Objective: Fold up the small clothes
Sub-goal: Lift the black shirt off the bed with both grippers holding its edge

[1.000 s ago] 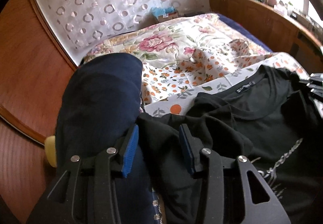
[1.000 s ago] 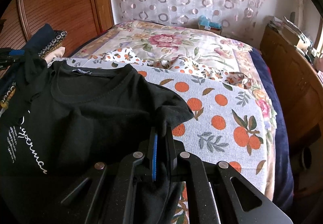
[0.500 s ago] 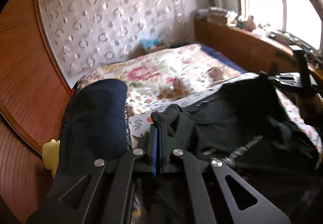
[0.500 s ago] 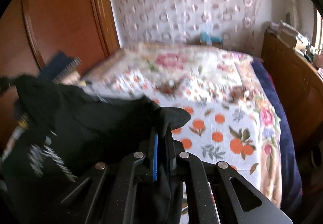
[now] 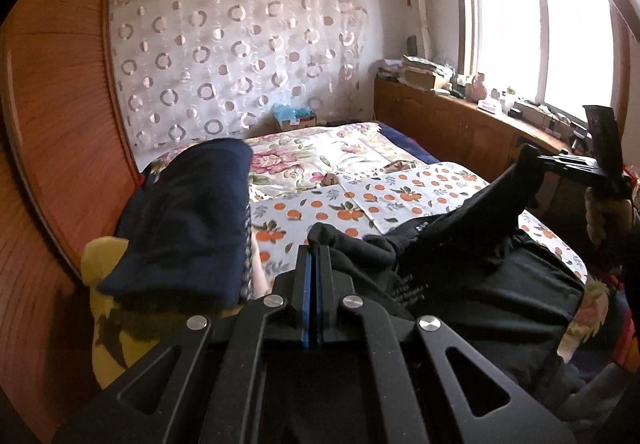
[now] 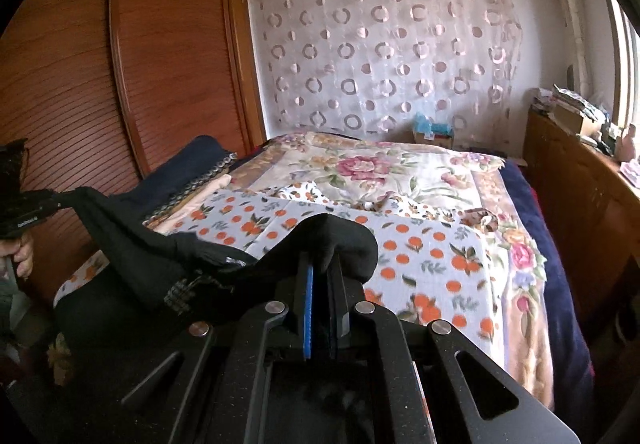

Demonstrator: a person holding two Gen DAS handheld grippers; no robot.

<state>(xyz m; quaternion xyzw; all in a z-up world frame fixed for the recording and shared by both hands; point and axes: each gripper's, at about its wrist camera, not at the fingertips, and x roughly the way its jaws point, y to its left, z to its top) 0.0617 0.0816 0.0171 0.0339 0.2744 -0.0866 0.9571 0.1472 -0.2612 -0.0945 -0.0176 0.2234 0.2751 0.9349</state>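
A black T-shirt with white print [image 5: 472,276] hangs lifted above the bed, stretched between both grippers. My left gripper [image 5: 313,256] is shut on one shoulder of the shirt. My right gripper [image 6: 320,268] is shut on the other shoulder, with the cloth [image 6: 336,240] bunched over its tips. The right gripper also shows at the right of the left wrist view [image 5: 536,160], and the left gripper at the left of the right wrist view [image 6: 60,200]. The shirt's lower part droops out of sight below the grippers.
An orange-print sheet [image 6: 420,256] covers the near bed over a floral quilt [image 6: 360,172]. A navy folded pile [image 5: 192,212] lies left by the wooden wardrobe [image 6: 100,64]. A wooden cabinet [image 5: 452,124] with clutter runs along the right under the window.
The left gripper closed on the shirt's shoulder. Both grippers then rose and lifted the shirt off the bed, so it now hangs between them.
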